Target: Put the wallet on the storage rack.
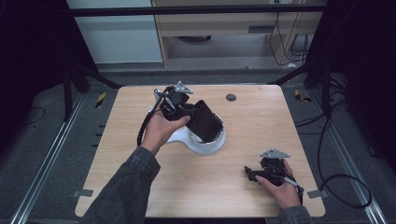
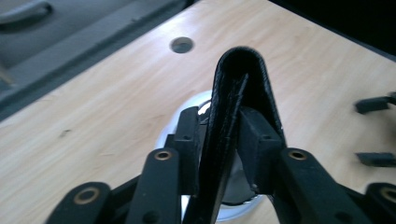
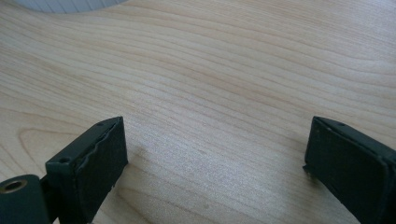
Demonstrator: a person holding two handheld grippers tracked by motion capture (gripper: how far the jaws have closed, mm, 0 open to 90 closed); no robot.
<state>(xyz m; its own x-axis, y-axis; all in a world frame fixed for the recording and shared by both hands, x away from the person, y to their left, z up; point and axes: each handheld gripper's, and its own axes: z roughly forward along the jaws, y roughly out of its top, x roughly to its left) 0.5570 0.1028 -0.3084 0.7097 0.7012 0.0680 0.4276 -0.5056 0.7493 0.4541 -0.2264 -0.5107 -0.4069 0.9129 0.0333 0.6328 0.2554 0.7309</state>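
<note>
Pale wood bench (image 1: 243, 154) sits mid-frame in the high view, with grey floor, rails and cables around it and a round dark hole (image 1: 230, 97) near its far edge. At upper centre the left gripper (image 1: 198, 114) holds a black folded pouch (image 1: 205, 121) over a white round base (image 1: 205, 142). In the left gripper view the pouch (image 2: 240, 93) rises between the jaws at frame centre, its folded edge at the top; both pads lie against its sides, the jaws set narrow, and the base (image 2: 187, 109) shows behind and below it. No brand or writing can be read on the pouch or the base. The right gripper (image 1: 250, 173) rests at the lower right of the bench, well apart from the pouch, with a hand (image 1: 282, 186) on it. In the right gripper view its jaws stand wide apart over bare wood, holding nothing, with a white rim (image 3: 65, 4) at the upper left edge.
</note>
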